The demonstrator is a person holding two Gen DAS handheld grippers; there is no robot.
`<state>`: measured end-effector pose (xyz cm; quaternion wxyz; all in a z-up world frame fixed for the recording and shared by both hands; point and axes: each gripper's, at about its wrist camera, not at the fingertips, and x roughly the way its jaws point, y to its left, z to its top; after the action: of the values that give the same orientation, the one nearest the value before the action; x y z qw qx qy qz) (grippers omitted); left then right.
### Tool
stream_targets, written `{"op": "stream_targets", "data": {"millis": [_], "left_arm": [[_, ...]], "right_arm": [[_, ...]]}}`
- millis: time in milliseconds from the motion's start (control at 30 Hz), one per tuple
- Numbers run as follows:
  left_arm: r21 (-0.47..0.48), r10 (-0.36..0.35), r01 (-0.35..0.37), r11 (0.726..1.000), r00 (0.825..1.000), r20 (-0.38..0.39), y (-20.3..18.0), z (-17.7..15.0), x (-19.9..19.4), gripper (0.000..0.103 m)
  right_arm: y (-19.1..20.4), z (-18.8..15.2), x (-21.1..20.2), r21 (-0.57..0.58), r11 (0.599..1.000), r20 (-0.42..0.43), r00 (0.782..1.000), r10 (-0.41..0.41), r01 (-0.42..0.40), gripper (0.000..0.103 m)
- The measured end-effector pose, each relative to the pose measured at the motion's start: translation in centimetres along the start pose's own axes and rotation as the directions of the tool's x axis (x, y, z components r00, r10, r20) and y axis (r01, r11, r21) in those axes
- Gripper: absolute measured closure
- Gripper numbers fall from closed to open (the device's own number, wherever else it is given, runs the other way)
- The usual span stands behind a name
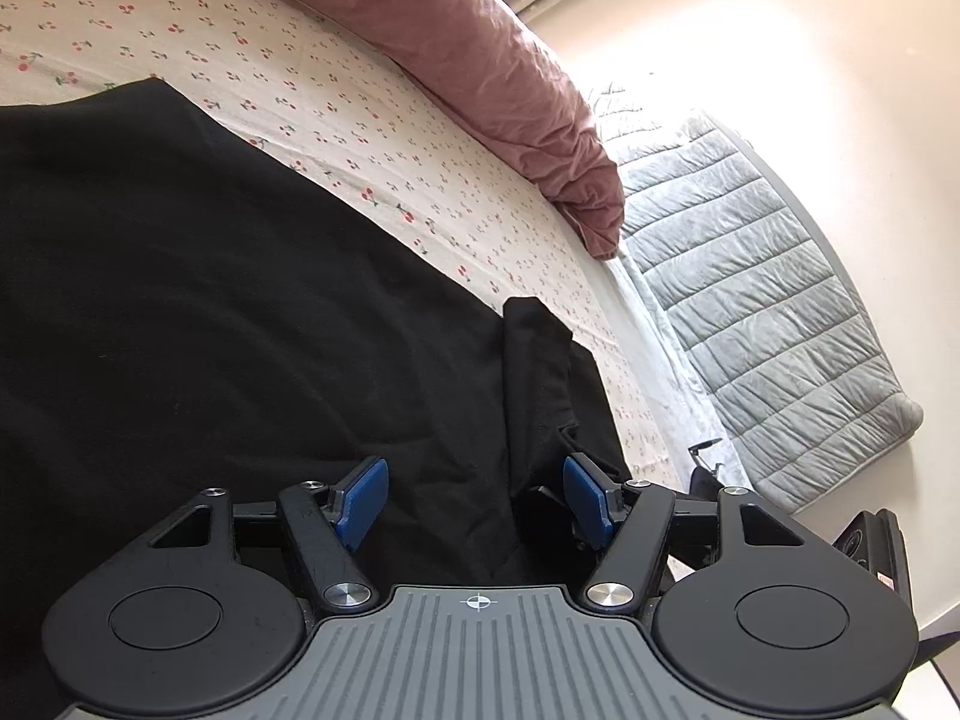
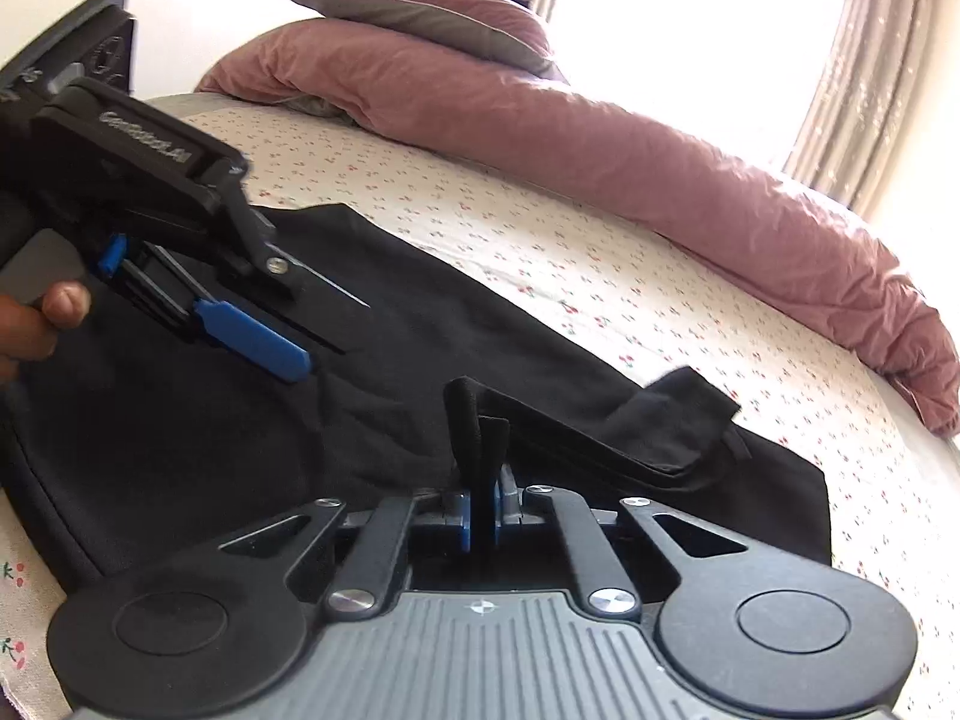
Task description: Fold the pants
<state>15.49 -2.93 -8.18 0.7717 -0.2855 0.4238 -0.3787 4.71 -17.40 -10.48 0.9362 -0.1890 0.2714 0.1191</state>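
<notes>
Black pants (image 1: 210,300) lie spread on a bed with a cherry-print sheet (image 1: 360,120). In the left wrist view my left gripper (image 1: 477,498) hovers low over the pants' edge. Its blue pads (image 1: 360,501) stand wide apart and press on nothing, though a raised fold of black cloth (image 1: 534,372) rises just ahead between them. In the right wrist view my right gripper (image 2: 480,510) is shut on an upright pinch of the black pants (image 2: 474,420). The left gripper (image 2: 318,330) shows at the upper left over the pants (image 2: 210,450), held by a hand (image 2: 36,318).
A rolled pink duvet (image 2: 660,180) runs along the far side of the bed, with a pillow (image 2: 408,6) on top. A grey quilted mat (image 1: 780,300) lies on the floor beside the bed. Curtains (image 2: 870,60) hang by a bright window.
</notes>
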Motion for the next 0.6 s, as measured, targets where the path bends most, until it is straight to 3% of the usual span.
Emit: {"op": "stream_targets", "data": {"millis": [133,167,267,400,533,600], "left_arm": [[-0.048,-0.031,0.03,0.998,0.999,-0.018,0.9,0.2,0.6,0.041],[-0.056,-0.034,0.033,0.998,0.999,-0.025,1.1,0.2,0.8,0.043],[-0.051,-0.031,0.029,0.998,0.999,-0.038,1.2,0.2,1.1,0.046],[-0.029,-0.016,0.015,0.999,0.999,-0.045,1.0,-0.1,1.0,0.047],[0.036,0.022,-0.02,0.999,0.998,-0.065,0.4,-0.4,0.8,0.054],[0.086,0.05,-0.043,0.995,0.996,-0.077,-0.1,-0.6,0.8,0.061]], "right_arm": [[1.5,-0.2,-1.2,-0.107,0.979,0.03,0.984,0.178,-0.174,0.097],[1.7,-0.1,-1.6,-0.117,0.959,0.019,0.965,0.261,-0.257,0.097],[2.2,0.0,-2.0,-0.119,0.912,-0.039,0.919,0.391,-0.393,0.093],[2.2,0.0,-3.0,-0.098,0.9,-0.068,0.905,0.42,-0.425,0.069],[-1.0,0.5,-4.4,0.008,0.88,-0.01,0.88,0.476,-0.475,0.067],[-3.1,0.5,-4.8,0.089,0.9,0.017,0.904,0.428,-0.428,0.065]]}}
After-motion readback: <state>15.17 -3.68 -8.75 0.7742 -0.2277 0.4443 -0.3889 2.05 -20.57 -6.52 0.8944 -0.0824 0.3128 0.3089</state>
